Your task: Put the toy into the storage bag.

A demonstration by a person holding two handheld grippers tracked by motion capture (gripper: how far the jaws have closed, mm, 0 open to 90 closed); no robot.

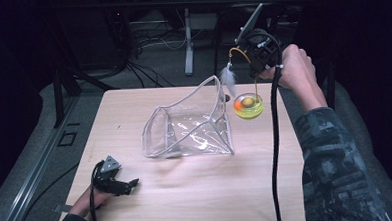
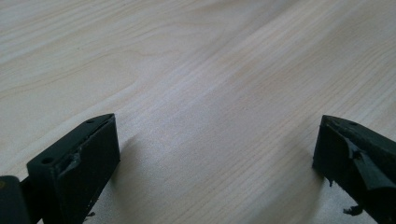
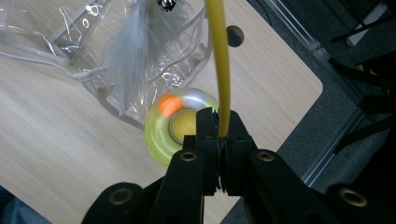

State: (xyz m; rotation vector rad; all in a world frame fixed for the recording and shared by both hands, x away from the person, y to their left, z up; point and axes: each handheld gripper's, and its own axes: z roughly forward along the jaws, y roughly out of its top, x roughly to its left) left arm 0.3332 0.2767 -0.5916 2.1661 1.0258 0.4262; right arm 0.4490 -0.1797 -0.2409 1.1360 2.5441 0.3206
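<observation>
A clear plastic pouch (image 1: pixel 189 123) with a grey zip edge lies open in the middle of the wooden table (image 1: pixel 197 185). Just right of it hangs a cat toy: a yellow-green ring (image 1: pixel 248 106) with an orange ball inside, a thin yellow wand (image 3: pixel 219 60) and a white feather (image 1: pixel 228 76). My right gripper (image 3: pixel 220 123) is shut on the yellow wand and holds the toy above the table's far right part. The feather (image 3: pixel 128 56) dangles over the pouch (image 3: pixel 70 42) rim. My left gripper (image 1: pixel 129 185) rests open on the table's near left; its jaws stand wide apart over bare wood.
Dark floor with cables and a white stand (image 1: pixel 188 41) lies beyond the table's far edge. A small round hole (image 3: pixel 235 33) is in the tabletop near the far right corner. Bare wood spreads across the near half of the table.
</observation>
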